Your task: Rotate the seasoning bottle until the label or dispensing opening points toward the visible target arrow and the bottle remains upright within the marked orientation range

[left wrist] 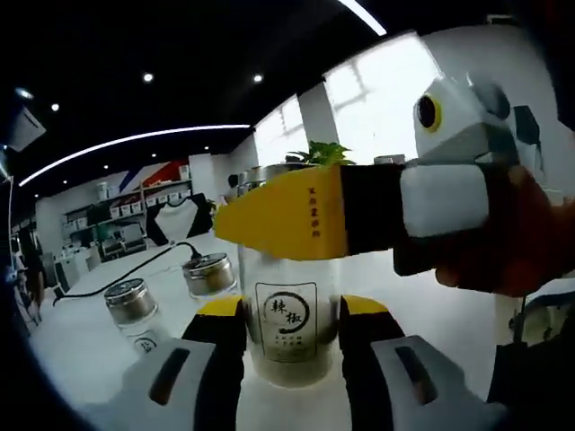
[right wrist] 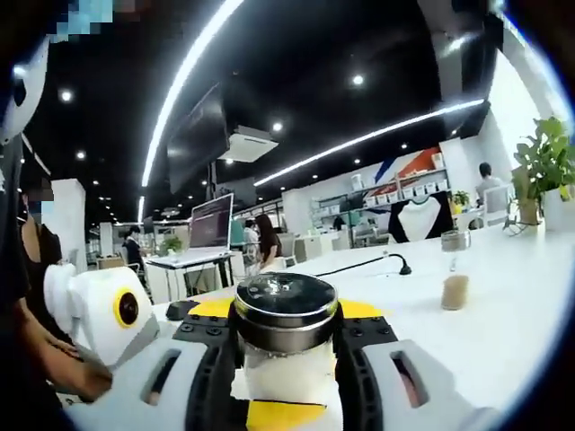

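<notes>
- Left gripper view: the left gripper (left wrist: 292, 346) has its jaws clenched on the bottle (left wrist: 289, 314), upright on the worktop (left wrist: 449, 310); the right gripper (left wrist: 296, 215) crosses above. Two jars (left wrist: 171, 292) stand left.
- Right gripper view: the right gripper (right wrist: 286, 364) has its jaws clamped under the bottle's cap (right wrist: 285, 305).

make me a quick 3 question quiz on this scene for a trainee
1. True or false: the left hand-held gripper has its jaws on either side of the labelled seasoning bottle.
2. Which part of the bottle does the right hand-held gripper close around? A base, B metal cap, C label
3. Fill in: behind the held bottle, ___ more jars stand on the white table.

Key: 1 true; 2 B; 3 two
</notes>
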